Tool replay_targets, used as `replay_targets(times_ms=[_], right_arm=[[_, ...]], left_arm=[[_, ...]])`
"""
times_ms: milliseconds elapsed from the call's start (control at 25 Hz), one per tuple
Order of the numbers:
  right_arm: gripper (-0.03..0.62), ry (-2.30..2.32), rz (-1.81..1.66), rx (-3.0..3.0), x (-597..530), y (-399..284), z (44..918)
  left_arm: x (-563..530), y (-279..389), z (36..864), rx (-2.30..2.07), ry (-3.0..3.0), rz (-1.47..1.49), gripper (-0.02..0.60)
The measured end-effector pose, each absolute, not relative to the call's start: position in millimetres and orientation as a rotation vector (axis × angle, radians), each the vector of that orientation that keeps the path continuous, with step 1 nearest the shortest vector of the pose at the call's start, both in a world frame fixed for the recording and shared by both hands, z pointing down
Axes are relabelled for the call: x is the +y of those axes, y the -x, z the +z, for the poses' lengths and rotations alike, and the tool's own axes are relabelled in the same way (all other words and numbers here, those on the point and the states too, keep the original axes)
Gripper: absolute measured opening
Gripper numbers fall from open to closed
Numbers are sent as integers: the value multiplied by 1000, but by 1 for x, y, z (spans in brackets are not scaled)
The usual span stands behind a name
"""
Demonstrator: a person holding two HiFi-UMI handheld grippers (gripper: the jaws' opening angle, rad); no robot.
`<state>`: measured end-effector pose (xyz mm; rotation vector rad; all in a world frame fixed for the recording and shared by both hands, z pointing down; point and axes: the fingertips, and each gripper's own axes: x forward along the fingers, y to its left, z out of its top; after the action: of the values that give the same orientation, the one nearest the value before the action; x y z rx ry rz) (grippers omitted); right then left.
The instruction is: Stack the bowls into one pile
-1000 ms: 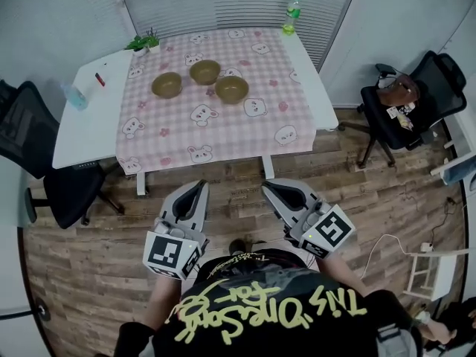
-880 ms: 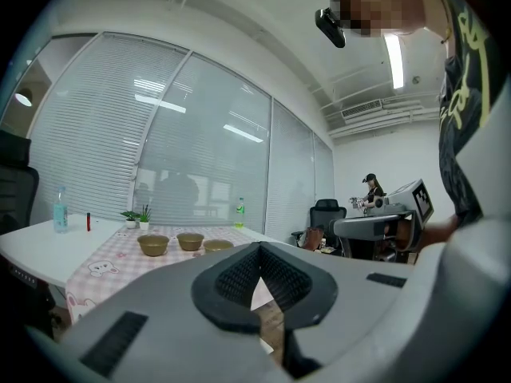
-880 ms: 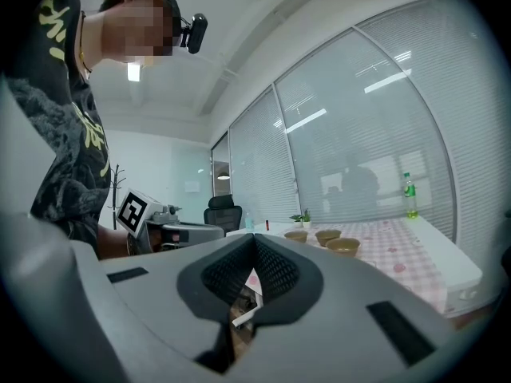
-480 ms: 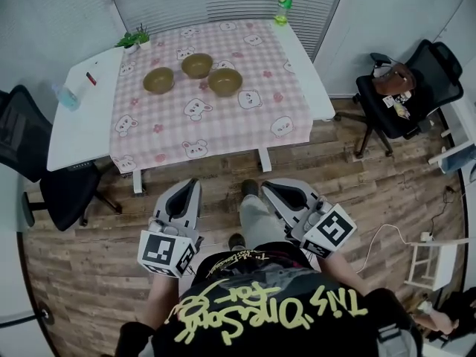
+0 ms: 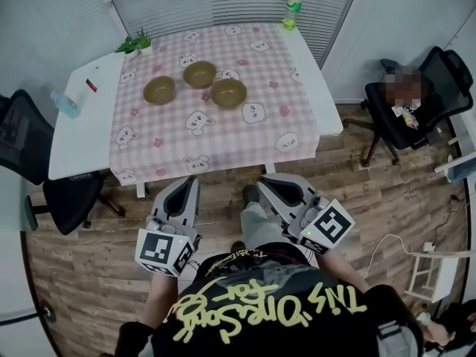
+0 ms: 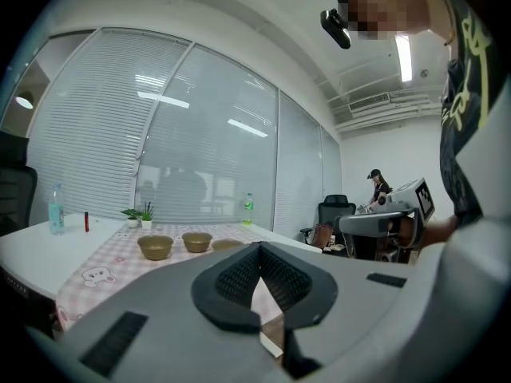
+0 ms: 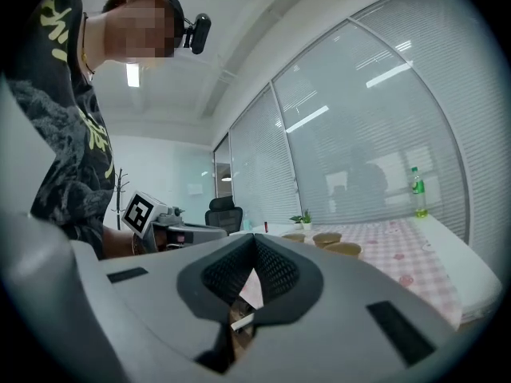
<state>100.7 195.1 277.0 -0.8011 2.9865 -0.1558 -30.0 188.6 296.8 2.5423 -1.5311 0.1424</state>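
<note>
Since the earlier frame the person has stepped forward. A leg (image 5: 253, 218) now shows between the two grippers, and the near edge of the bench (image 5: 82, 140) lies nearer to them.

The left gripper (image 5: 189, 181) is held low in front of the body, short of the bench. Its jaws are fully together with nothing between them.

On the checked cloth (image 5: 216, 136), toward the far side, three brown bowls sit separately. The left bowl (image 5: 159, 89) is apart from the middle bowl (image 5: 199, 74), which is furthest back. The right bowl (image 5: 228, 92) sits just beside the middle one; whether their rims touch I cannot tell. All three are upright and look empty, and none is nested in another.

The right gripper (image 5: 265, 182) is also short of the bench, its jaws closed on nothing.

As I judge it, the stacking has not begun. The approach is under way, and both nesting moves are still to be done. Each gripper must open before it can take a rim.
</note>
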Motion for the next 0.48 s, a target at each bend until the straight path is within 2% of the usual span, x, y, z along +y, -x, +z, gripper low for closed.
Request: replay_targets(times_ms=[160,480], right_arm=[[3,832,-177,2975,156,-111,283],[3,816,-201,2970,78,-108,285]], left_arm=[[150,22,284,-1517,-2561,71,-5],[72,18,288,-1507,-2570,144,-5]])
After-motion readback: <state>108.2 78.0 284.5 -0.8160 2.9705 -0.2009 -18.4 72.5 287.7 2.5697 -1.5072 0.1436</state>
